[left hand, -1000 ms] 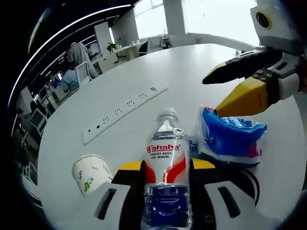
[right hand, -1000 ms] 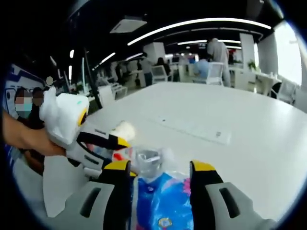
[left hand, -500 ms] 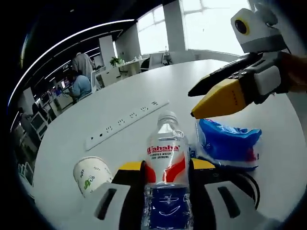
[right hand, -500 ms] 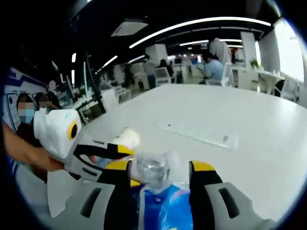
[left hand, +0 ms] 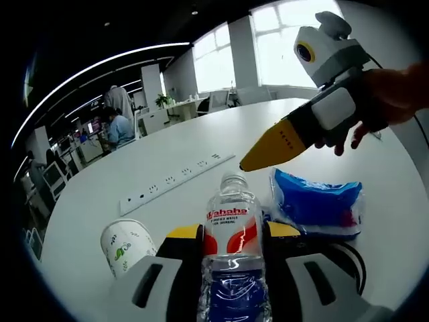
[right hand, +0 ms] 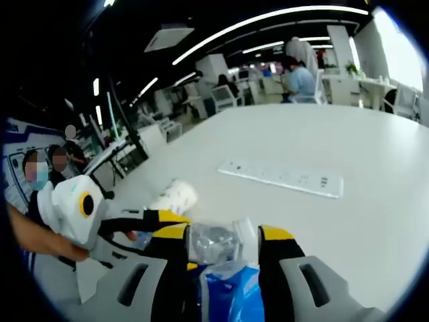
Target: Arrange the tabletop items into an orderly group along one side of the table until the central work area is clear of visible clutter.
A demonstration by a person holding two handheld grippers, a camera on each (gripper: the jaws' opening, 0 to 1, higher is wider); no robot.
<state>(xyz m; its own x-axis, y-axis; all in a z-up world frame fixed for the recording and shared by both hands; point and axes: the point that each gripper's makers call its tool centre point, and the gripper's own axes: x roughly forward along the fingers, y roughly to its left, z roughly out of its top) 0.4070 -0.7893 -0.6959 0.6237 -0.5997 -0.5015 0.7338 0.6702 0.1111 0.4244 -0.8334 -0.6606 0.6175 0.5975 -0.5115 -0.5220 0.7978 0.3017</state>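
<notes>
My left tongs [left hand: 228,236] are closed tight on a clear water bottle [left hand: 232,248]. The bottle sits between the two yellow-tipped jaws, with its cap pointing away from me and its red and white label facing up. In the right gripper view I see the left tongs [right hand: 171,218] come in from the left, with a hand behind them.

My right tongs [left hand: 247,164] show in the left gripper view too. They are up in the air above the white desk [left hand: 100,201], and a hand [left hand: 389,94] holds them. Their yellow tip looks pressed together, with nothing in it. In the right gripper view, the right tongs [right hand: 224,235] have the bottle top and the blue bag below them, but the jaws do not squeeze either one.

A blue plastic bag [left hand: 315,204] lies on the desk just beside the bottle, on its right. A paper cup [left hand: 126,243] with green marks lies on its side near the left jaw. A long white power strip [left hand: 175,182] lies flat farther off, toward the middle of the desk. All of these are near the desk edge closest to me.

Far back there are office desks, chairs and some people.
</notes>
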